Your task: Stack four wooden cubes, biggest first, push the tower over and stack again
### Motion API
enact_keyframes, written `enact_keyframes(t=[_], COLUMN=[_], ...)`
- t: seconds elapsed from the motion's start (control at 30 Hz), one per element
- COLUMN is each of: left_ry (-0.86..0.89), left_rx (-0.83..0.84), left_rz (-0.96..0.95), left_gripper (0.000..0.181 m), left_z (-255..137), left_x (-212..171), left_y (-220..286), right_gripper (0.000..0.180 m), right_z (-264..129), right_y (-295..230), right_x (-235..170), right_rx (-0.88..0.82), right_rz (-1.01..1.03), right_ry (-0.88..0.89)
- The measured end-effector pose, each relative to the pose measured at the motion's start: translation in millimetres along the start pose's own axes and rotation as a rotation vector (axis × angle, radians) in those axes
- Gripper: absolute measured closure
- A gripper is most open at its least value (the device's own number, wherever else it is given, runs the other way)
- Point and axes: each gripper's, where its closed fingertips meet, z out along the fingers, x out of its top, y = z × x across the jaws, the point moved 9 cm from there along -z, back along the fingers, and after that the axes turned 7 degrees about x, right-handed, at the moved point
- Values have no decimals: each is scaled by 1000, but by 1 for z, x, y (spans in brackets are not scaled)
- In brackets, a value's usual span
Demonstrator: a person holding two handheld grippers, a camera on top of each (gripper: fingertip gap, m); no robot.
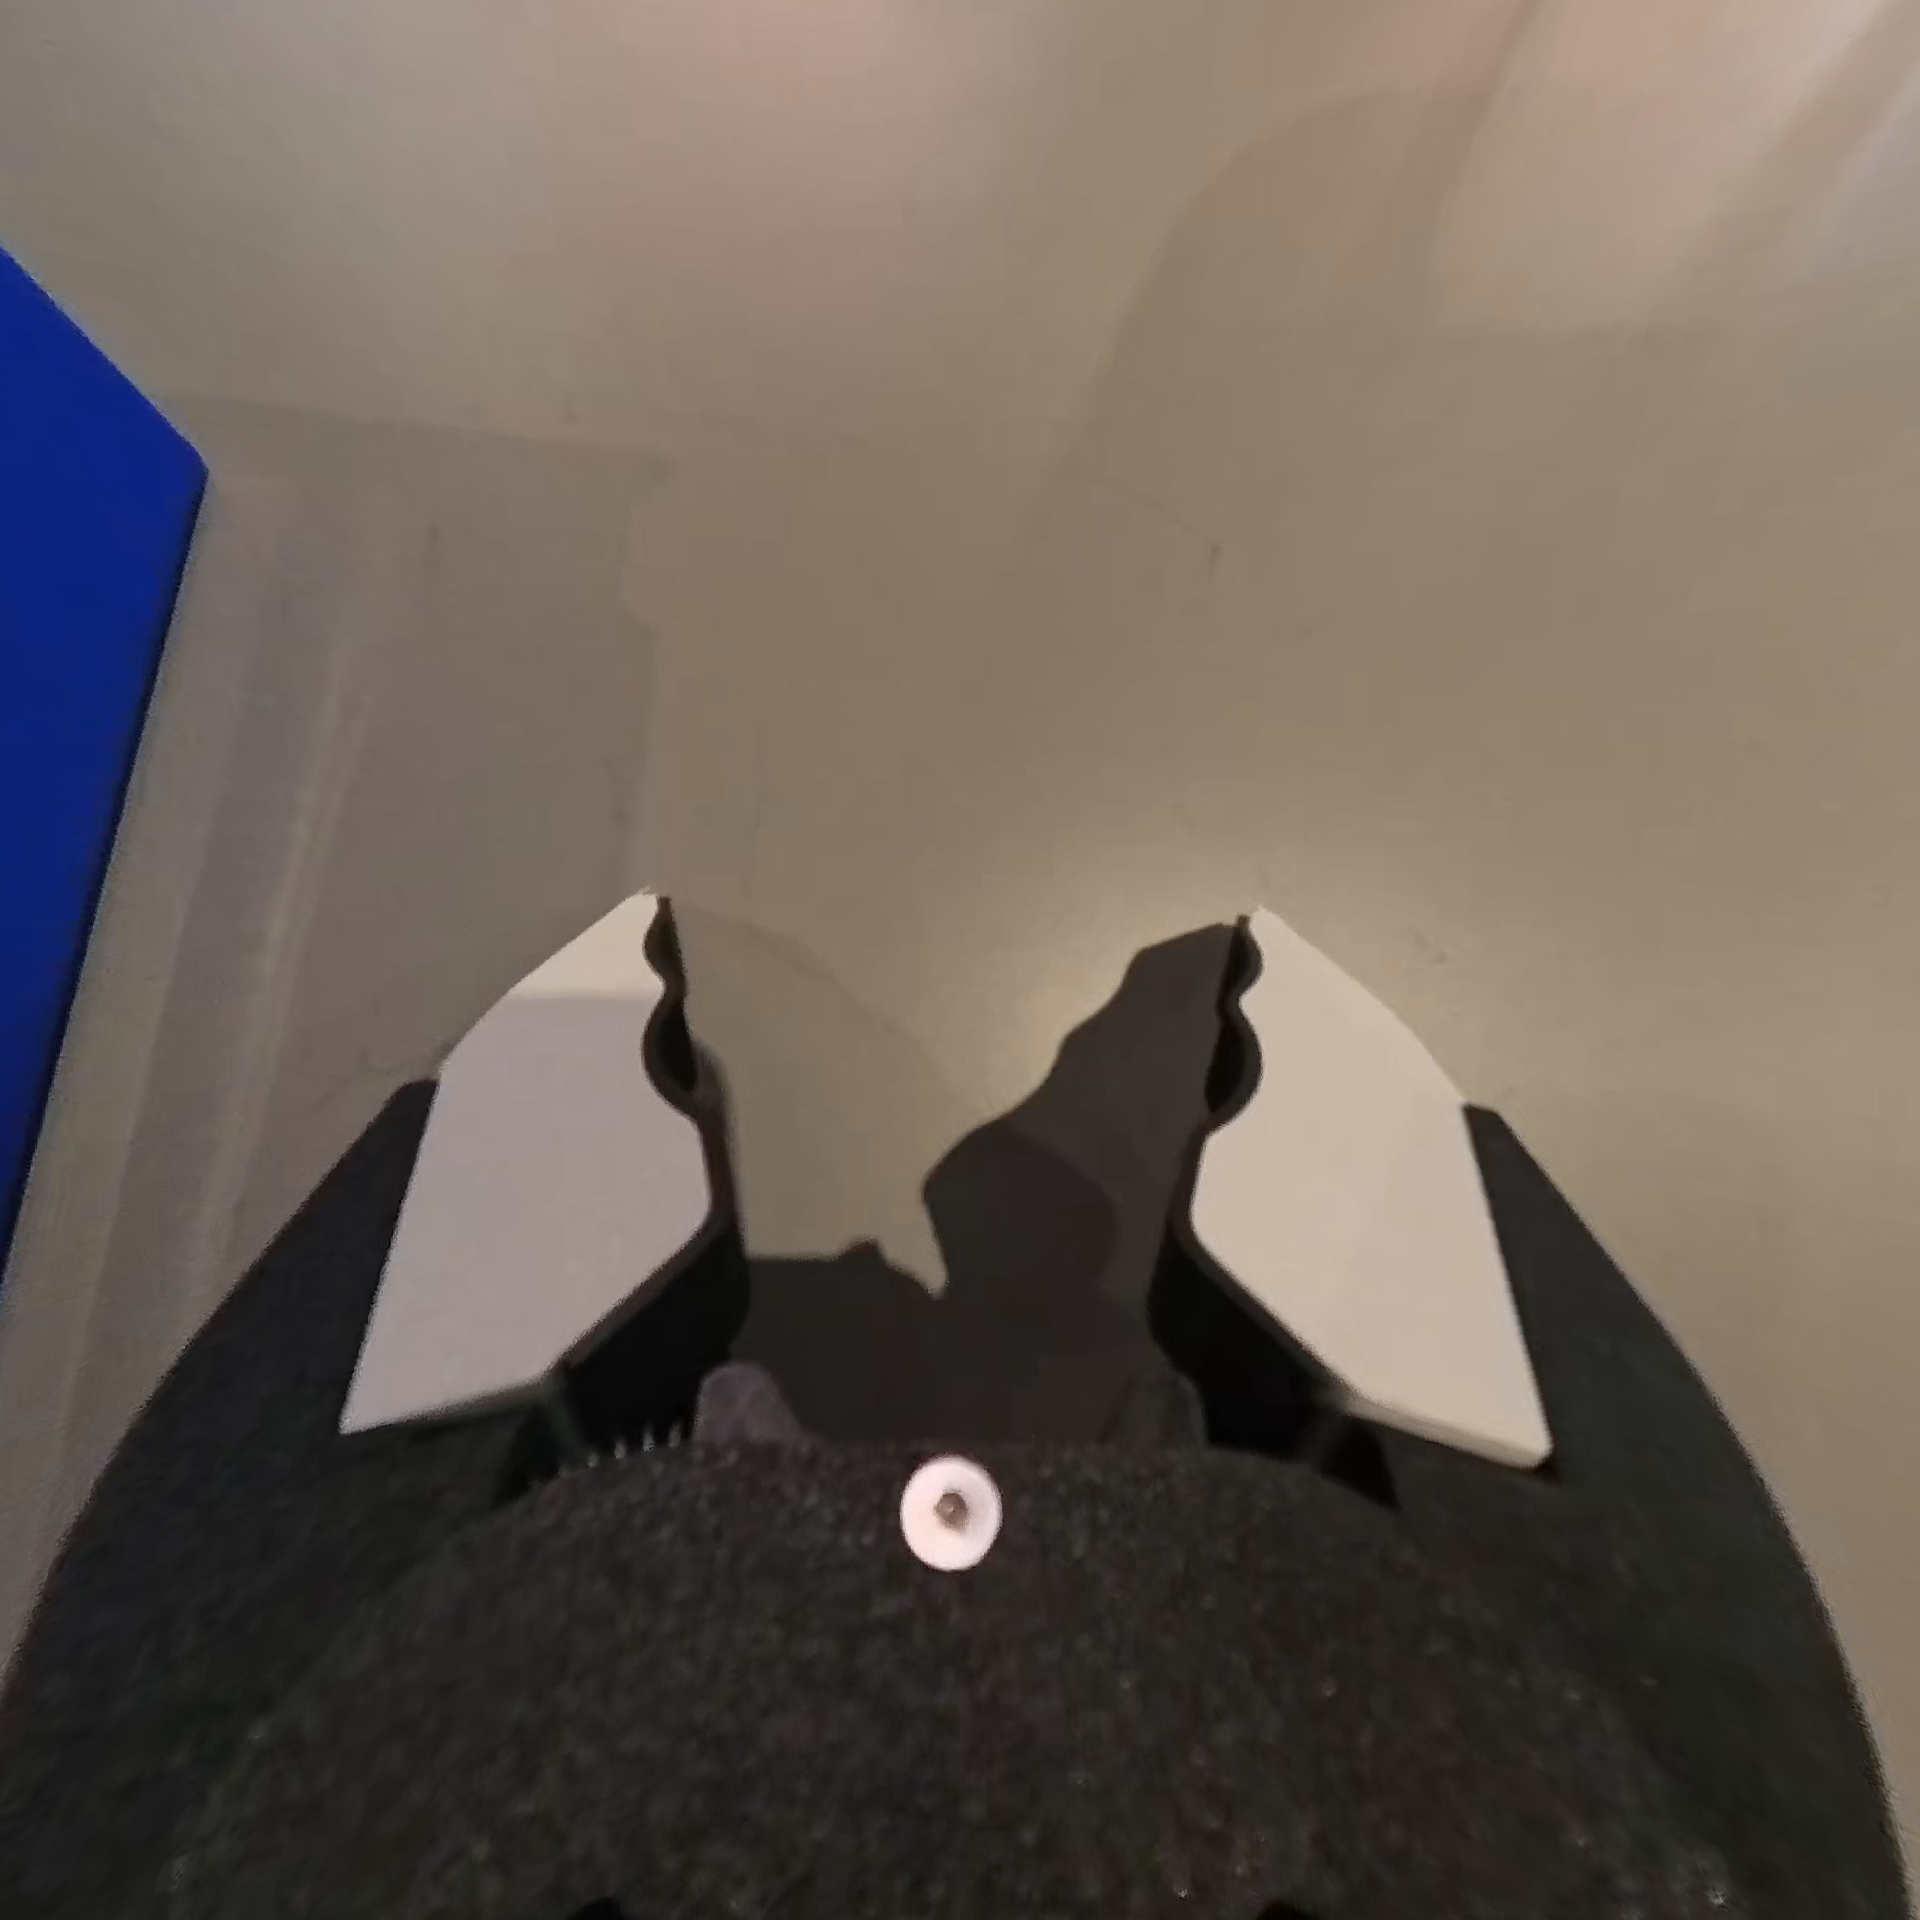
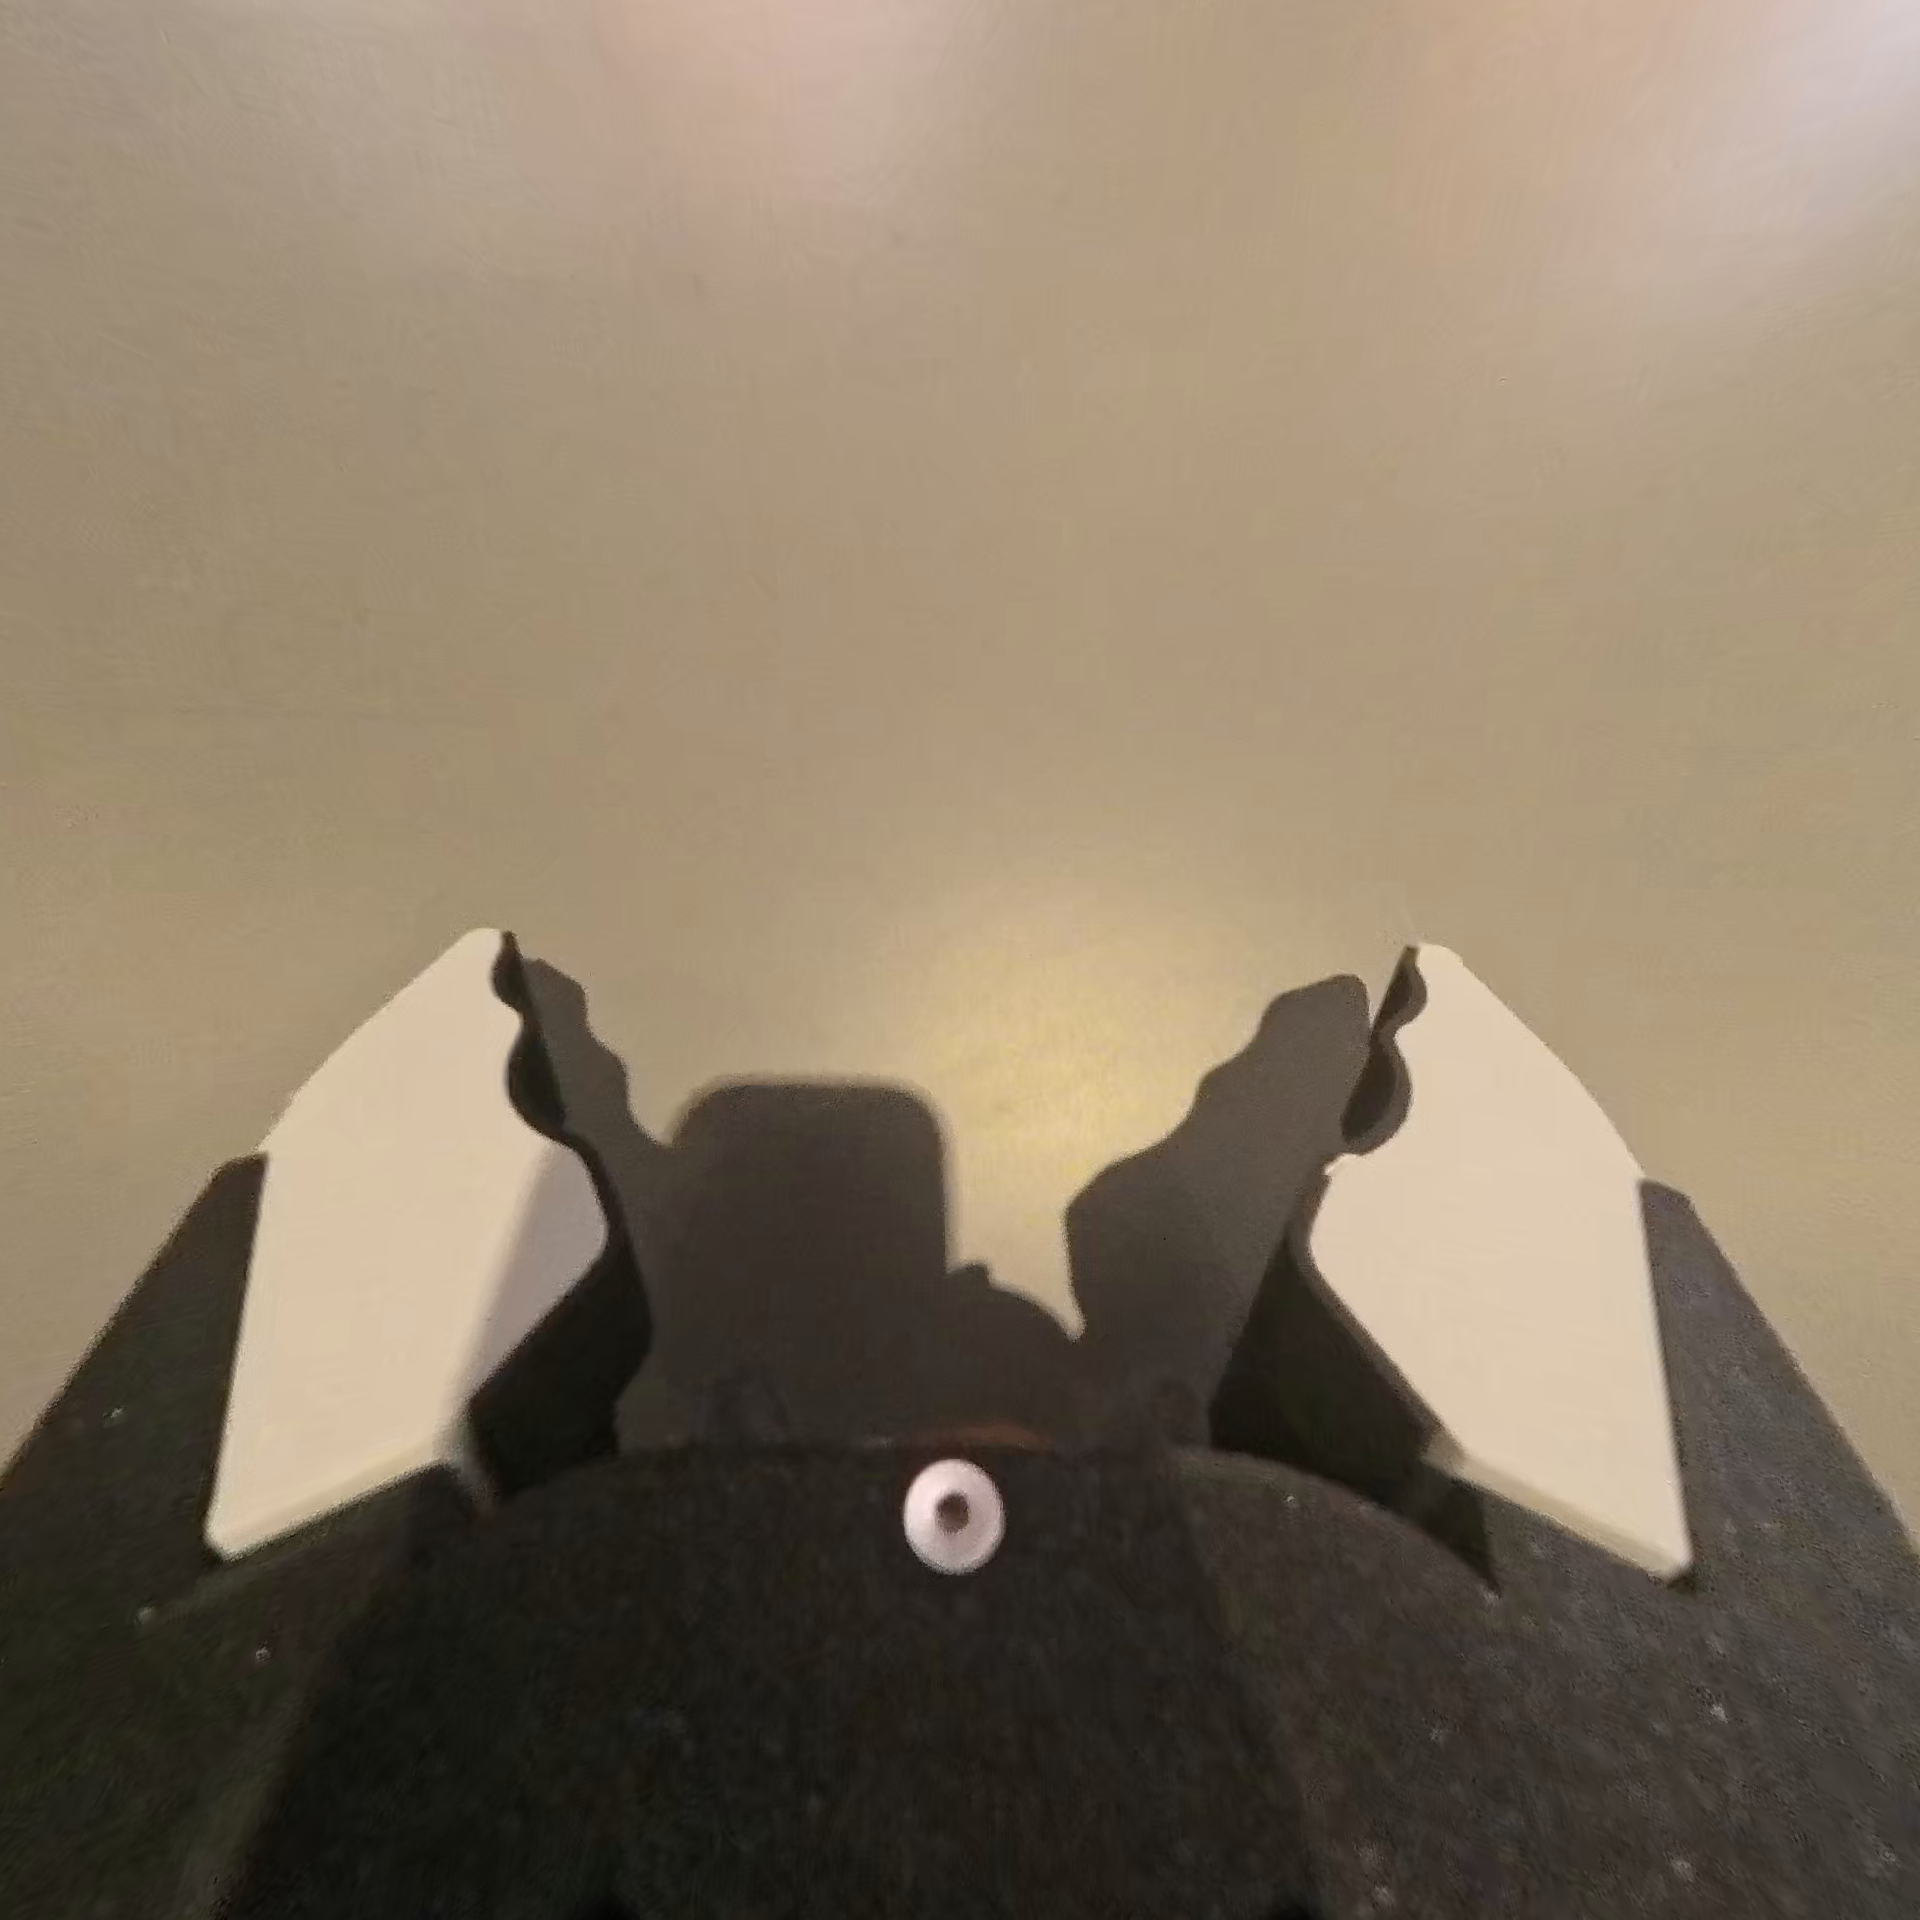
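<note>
No wooden cube shows in either view. My left gripper (image 1: 956, 914) is open and empty, its white fingers (image 1: 561, 1174) spread apart close above a plain beige surface (image 1: 935, 623), on which its shadow falls. My right gripper (image 2: 956, 945) is open wider and empty, also close to the same kind of beige surface (image 2: 935, 520). Its white fingers (image 2: 395, 1226) cast a dark shadow between them.
A blue panel or object (image 1: 83, 727) fills the left edge of the left wrist view. A faint vertical seam or edge (image 1: 644, 675) runs through the beige surface ahead of the left gripper. The right wrist view shows only the plain beige surface.
</note>
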Motion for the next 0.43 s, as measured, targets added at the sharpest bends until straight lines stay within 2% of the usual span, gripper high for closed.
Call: enact_keyframes(t=[0.03, 0.13, 0.43], left_ry=[-4, -23, -32], left_rx=[-11, -40, -22], left_rz=[16, 76, 65], left_gripper=[78, 59, 54], left_z=[0, 0, 1], left_x=[0, -2, -3], left_y=[2, 8, 7], right_gripper=[34, 33, 34], right_z=[1, 7, 8], right_y=[0, -3, -5], right_x=[0, -4, -5], right_rx=[-7, -5, 7], right_rz=[-1, -9, 20], right_ry=[-9, -90, -96])
